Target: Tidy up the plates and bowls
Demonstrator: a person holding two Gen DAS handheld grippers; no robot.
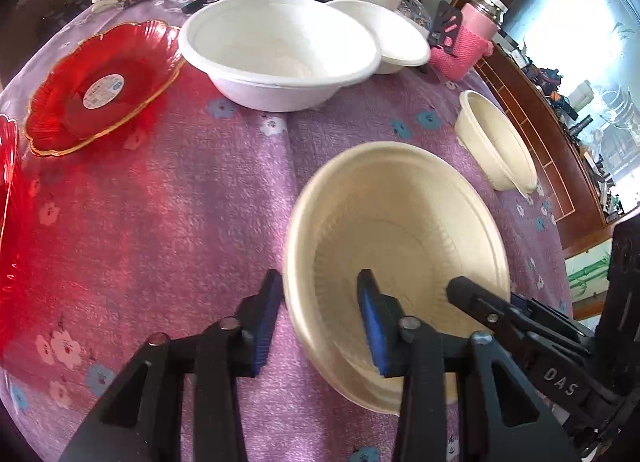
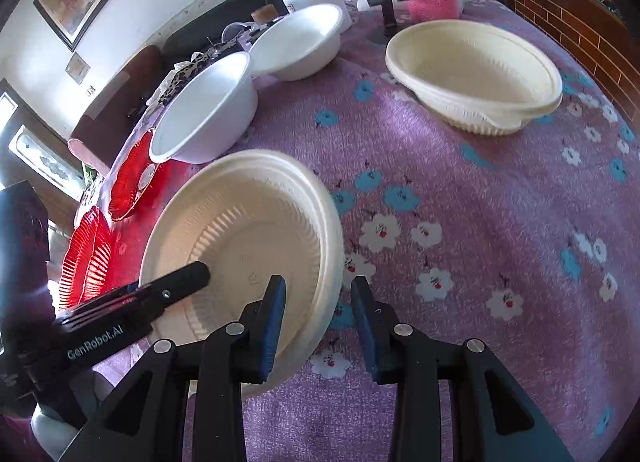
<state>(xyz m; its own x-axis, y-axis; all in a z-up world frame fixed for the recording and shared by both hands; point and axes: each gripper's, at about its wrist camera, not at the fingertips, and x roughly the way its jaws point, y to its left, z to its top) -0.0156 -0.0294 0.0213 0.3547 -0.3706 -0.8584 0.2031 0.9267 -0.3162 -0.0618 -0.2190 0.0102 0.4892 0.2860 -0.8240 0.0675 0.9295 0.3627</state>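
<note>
Left wrist view: my left gripper (image 1: pixel 320 282) has its jaws pinched on the near wall of the cream ribbed disposable bowl (image 1: pixel 400 214), one pad outside the rim and one inside. I judge this the pick-up step. Next comes a lift, then nesting it in the matching cream bowl (image 1: pixel 500 150) ahead and right of my jaws. Two white foam bowls (image 1: pixel 276 46) and a red scalloped plastic plate (image 1: pixel 100 82) sit ahead and left on the purple flowered table (image 1: pixel 160 222).

Right wrist view: my right gripper (image 2: pixel 318 282) straddles the same bowl's (image 2: pixel 240 222) opposite rim, jaws spread and not pressing. It needs to close or back off first.
</note>
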